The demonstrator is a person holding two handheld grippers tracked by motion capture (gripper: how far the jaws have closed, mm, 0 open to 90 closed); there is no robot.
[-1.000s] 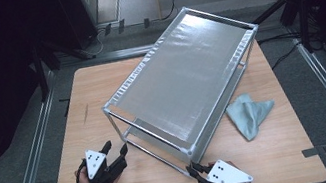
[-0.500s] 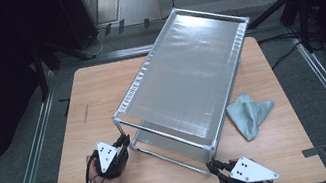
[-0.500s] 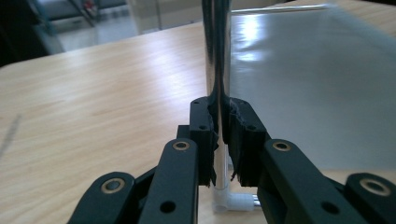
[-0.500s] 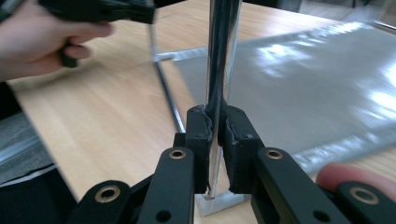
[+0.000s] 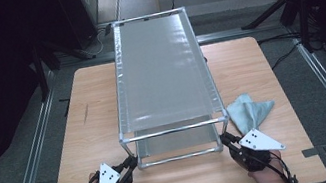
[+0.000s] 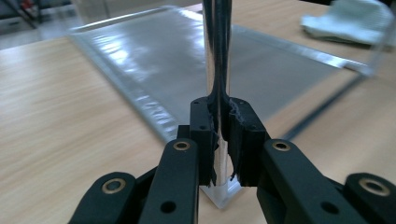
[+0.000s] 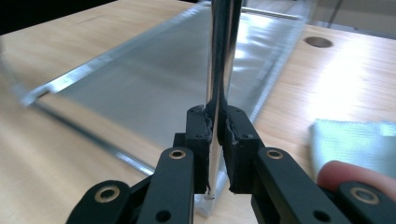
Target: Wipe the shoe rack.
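A metal-framed rack [image 5: 162, 71] with two grey mesh shelves stands lengthwise on the wooden table [image 5: 88, 109], its short end toward me. My left gripper [image 5: 132, 162] is shut on the rack's near left upright post [image 6: 216, 46], low down by its foot; the pads [image 6: 203, 135] press on the shiny tube from both sides. Just above the table, my right gripper [image 5: 224, 139] is shut on the near right post [image 7: 224, 46]. The lower shelf [image 6: 210, 60] stretches away behind both posts.
A crumpled pale green cloth [image 5: 248, 112] lies on the table just right of the rack's near right corner, close to my right gripper. Bare wood runs along both long sides of the rack. Dark stands and floor rails surround the table.
The rack has swung from a diagonal lie to straight, its long side pointing away from me. My left gripper, open a second ago, has shut on the left post. Both hands shifted right.
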